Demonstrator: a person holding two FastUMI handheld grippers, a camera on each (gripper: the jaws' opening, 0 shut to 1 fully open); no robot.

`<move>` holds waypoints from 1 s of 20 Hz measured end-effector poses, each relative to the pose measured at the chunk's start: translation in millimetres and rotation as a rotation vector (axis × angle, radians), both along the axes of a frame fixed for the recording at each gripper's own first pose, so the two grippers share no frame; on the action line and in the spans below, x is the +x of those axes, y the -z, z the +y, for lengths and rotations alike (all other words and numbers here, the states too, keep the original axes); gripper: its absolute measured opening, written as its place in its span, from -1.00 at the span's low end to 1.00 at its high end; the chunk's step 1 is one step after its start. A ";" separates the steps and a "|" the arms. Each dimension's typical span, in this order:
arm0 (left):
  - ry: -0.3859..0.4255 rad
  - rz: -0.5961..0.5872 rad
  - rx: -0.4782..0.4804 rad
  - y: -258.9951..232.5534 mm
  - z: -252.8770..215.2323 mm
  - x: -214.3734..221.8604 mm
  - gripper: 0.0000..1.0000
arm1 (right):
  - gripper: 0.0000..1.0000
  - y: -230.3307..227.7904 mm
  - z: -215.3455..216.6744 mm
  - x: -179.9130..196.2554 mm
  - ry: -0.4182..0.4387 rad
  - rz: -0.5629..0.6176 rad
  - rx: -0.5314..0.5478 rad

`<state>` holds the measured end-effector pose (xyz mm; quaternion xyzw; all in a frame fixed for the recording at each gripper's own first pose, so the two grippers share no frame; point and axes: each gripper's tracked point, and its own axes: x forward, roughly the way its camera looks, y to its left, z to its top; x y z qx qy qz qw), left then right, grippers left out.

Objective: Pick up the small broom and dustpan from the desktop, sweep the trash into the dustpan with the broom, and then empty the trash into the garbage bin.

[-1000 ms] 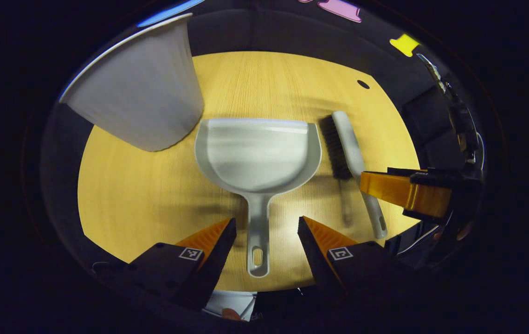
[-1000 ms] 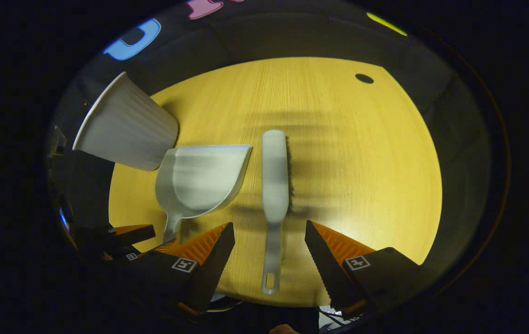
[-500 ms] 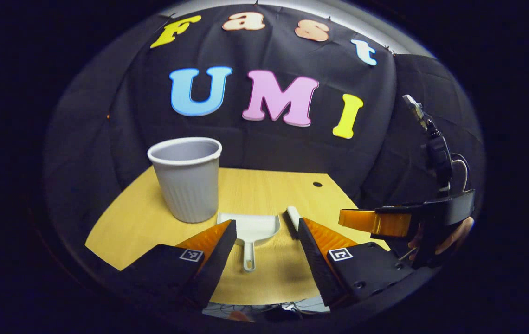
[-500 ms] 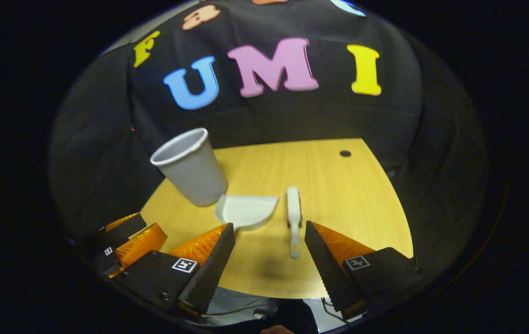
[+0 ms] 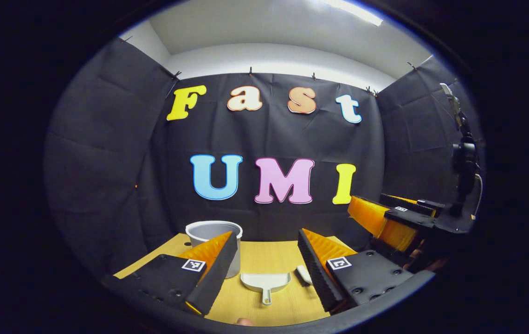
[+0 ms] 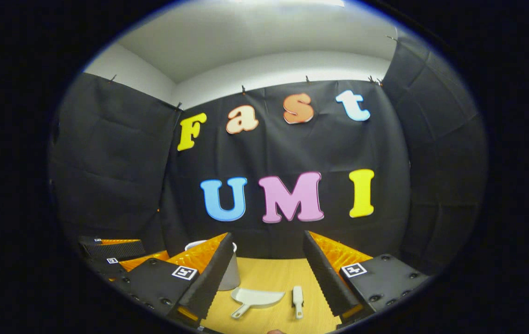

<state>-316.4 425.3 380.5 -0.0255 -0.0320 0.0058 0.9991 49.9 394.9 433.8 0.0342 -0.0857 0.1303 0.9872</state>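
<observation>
A pale grey dustpan (image 5: 265,281) (image 6: 256,297) lies on the wooden desktop (image 5: 264,257) (image 6: 269,273), handle toward me. The small broom (image 5: 304,274) (image 6: 297,298) lies just right of it. A grey ribbed garbage bin (image 5: 209,232) (image 6: 230,274) stands to the left, behind the dustpan. My left gripper (image 5: 267,243) is open, held well back from the desk, with nothing between its fingers. My right gripper (image 6: 267,243) is open too and holds nothing. In the left gripper view the right gripper (image 5: 385,222) shows at the right; in the right gripper view the left gripper (image 6: 116,255) shows at the lower left.
The booth's black cloth wall (image 5: 269,139) rises behind the desk and wraps both sides. A camera mount with cables (image 5: 461,153) stands at the far right. A fingertip (image 5: 245,321) shows at the bottom edge.
Both grippers have pulled back and tilted up from close above the dustpan and broom, so the desk items now sit small and low. Both stayed open; nothing was grasped.
</observation>
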 end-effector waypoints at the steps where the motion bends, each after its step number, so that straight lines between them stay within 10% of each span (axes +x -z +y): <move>1: -0.023 -0.002 -0.028 3.5 2.7 -4.8 0.55 | 0.94 2.0 2.2 3.2 -0.010 0.005 0.000; 20: -0.030 -0.019 -0.029 -1.1 18.1 -40.7 0.55 | 0.93 20.6 13.9 -6.0 0.001 0.061 -0.069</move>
